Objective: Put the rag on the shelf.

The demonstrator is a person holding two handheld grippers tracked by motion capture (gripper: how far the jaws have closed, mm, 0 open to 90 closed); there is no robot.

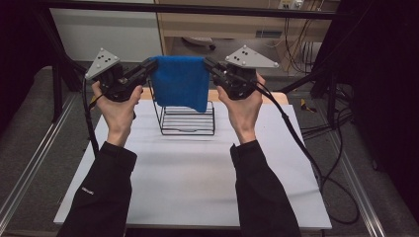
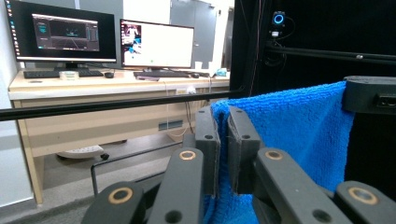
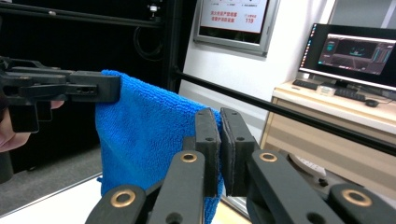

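Cloth [image 1: 180,81] pinched by both tongs, left [image 1: 148,66] and right [image 1: 211,65].

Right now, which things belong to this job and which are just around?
In use: blue cloth, pinched at its top corners by the left gripper and right gripper; wire rack below it.
Around: monitors, keyboard, desk, wall sign.
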